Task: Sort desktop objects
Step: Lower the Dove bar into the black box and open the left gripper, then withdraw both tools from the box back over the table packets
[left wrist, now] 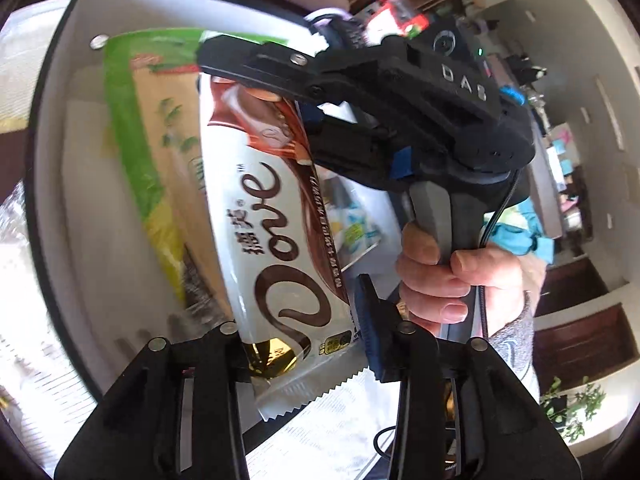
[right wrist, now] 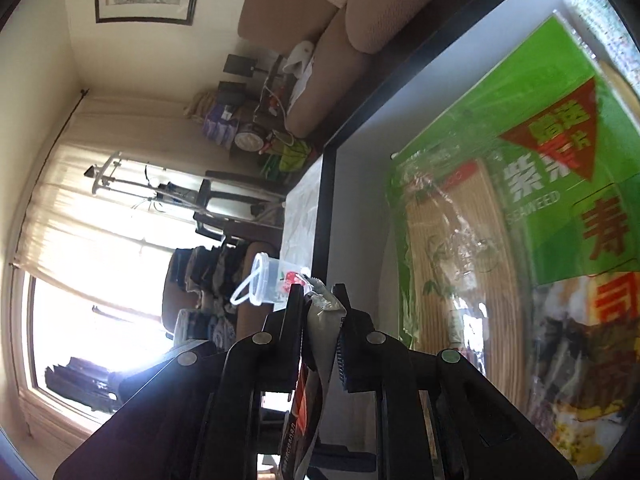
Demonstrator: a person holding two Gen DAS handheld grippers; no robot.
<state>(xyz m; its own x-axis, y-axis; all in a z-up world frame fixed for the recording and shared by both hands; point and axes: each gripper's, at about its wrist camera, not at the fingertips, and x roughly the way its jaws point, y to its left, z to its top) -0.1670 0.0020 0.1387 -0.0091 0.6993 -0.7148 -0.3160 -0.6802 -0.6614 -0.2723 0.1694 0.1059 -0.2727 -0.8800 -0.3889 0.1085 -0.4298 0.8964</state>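
Note:
A white and brown Dove chocolate bar [left wrist: 276, 220] hangs in the air over a black-rimmed white tray [left wrist: 72, 216]. My right gripper [left wrist: 256, 76] is shut on the bar's far end. My left gripper [left wrist: 304, 344] is open, with the bar's near end between its fingers; the blue pad [left wrist: 368, 320] stands clear of the wrapper. In the right wrist view my right gripper [right wrist: 320, 320] pinches the crumpled wrapper end [right wrist: 322, 320]. A green sushi seaweed pack [left wrist: 156, 160] lies in the tray, large in the right wrist view [right wrist: 520, 208].
The tray's dark rim [right wrist: 324, 208] lies on a white lace tablecloth [right wrist: 300, 216]. A clear plastic tub [right wrist: 268, 280] with a handle stands beyond the tray. A sofa [right wrist: 320, 64] and a window are behind.

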